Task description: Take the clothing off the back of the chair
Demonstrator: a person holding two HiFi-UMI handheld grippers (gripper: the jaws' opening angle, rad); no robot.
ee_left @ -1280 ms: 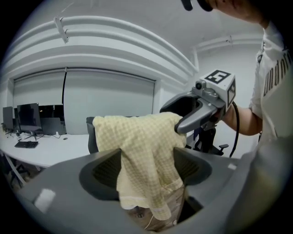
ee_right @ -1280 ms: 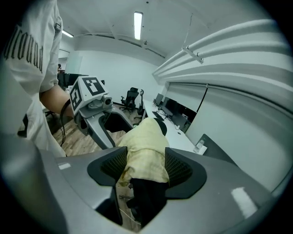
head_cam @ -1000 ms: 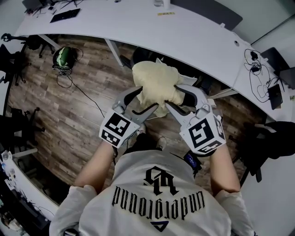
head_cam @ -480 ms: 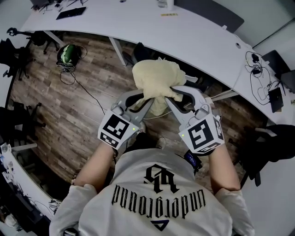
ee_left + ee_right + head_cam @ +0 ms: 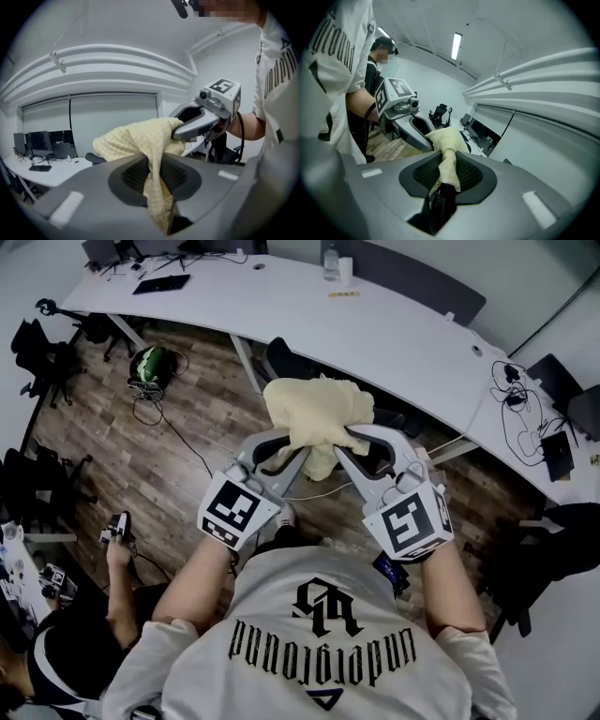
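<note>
A pale yellow checked garment [image 5: 314, 413] hangs bunched in front of me, above a dark chair [image 5: 281, 360] by the desk. My left gripper [image 5: 278, 448] grips its left side and my right gripper [image 5: 354, 441] its right side. In the left gripper view a fold of the garment [image 5: 136, 140] runs down between the jaws of the left gripper [image 5: 157, 185], which have just been closing on it. The right gripper view shows the garment [image 5: 446, 138] as a twisted strip pinched in the right gripper [image 5: 444, 180], whose jaws have also just been closing. I cannot tell if the garment still touches the chair.
A long curved white desk [image 5: 394, 324] runs behind the chair. A green bag [image 5: 152, 364] and cables lie on the wood floor at the left, near black chairs [image 5: 42, 343]. A person [image 5: 66, 652] crouches at the lower left. More cables and devices [image 5: 525, 399] sit at the right.
Both grippers went from open around the garment to shut on it. They rose with it, and the cloth is more gathered. A crouching person has come into view at the lower left.
</note>
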